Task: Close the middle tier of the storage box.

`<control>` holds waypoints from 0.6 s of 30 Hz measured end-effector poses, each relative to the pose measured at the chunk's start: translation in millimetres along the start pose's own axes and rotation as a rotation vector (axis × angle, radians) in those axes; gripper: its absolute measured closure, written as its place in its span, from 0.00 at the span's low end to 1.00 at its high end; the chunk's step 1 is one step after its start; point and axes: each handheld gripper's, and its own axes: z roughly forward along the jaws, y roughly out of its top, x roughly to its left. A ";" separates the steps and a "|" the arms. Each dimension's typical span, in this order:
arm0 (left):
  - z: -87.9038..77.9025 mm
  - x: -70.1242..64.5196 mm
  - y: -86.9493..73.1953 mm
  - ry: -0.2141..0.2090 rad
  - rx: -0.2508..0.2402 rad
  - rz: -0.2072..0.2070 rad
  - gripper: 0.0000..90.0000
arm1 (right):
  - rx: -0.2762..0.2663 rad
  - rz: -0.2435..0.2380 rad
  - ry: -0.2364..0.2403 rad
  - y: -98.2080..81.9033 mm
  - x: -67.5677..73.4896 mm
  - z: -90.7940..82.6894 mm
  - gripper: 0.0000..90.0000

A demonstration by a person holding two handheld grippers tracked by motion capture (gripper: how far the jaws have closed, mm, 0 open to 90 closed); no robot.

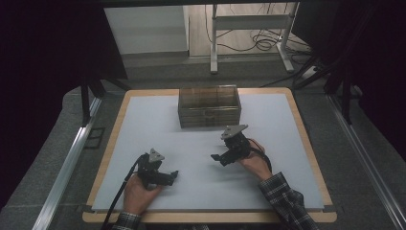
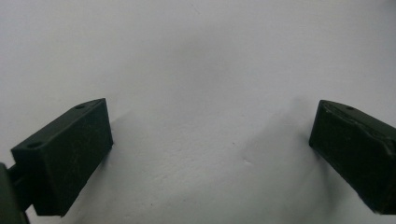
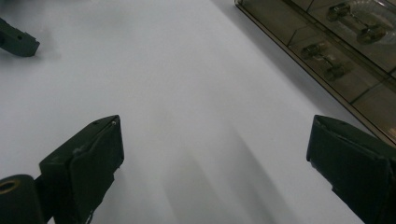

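Smoky box (image 1: 209, 106) (tools (image 1: 215, 157) apart)

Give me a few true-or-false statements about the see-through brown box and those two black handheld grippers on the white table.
1. The transparent brown plastic box stands at the table's far edge. True.
2. The left gripper grips the box. False: its jaws stand wide apart over the bare white table top, holding nothing.
3. The right gripper is nearer to the box than the left. True.
4. The right gripper is shut. False: its jaws stand wide apart.
5. The box lies on its side. False: it stands upright with its lid on top.
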 end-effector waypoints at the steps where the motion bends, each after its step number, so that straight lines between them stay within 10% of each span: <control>1: 0.0 0.0 0.0 0.000 0.000 0.000 0.00 | -0.001 -0.001 -0.001 -0.7 0.2 -0.7 0.04; 18: 0.0 0.0 0.0 0.000 0.000 0.000 0.00 | 0.017 0.001 -0.007 -12.7 5.8 -9.9 0.04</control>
